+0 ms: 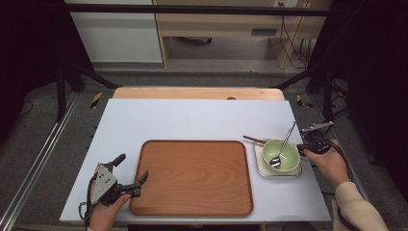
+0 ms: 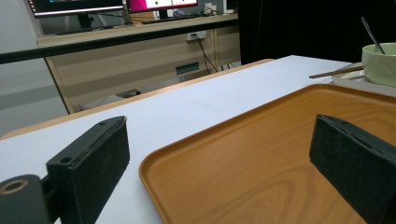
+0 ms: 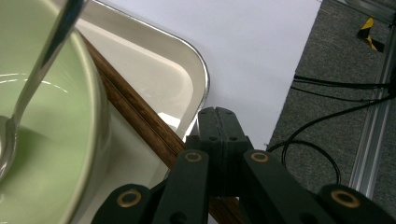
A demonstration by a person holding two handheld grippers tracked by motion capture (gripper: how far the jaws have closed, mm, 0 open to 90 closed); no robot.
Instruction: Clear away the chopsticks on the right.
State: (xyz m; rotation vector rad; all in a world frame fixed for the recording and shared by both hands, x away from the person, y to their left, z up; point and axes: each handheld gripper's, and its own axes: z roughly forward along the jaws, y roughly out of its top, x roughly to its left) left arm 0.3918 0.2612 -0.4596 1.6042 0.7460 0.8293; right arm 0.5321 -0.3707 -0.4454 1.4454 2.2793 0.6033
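Lower left, the left gripper point(image 1: 131, 173) gapes wide across the wooden tray's point(image 1: 192, 202) corner. At right, the right gripper point(image 1: 304, 146), clenched empty, sits beside the green bowl point(image 1: 288, 161), spoon point(image 1: 284, 144) and chopsticks point(image 1: 253, 139) on the white surface point(image 1: 192, 120).

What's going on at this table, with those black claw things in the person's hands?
A person holds a gripper in each hand. The left gripper is open, its jaws straddling the near left corner of the empty wooden tray. The right gripper is shut beside the small white dish, which carries a green bowl with a spoon in it and wooden chopsticks behind the bowl.
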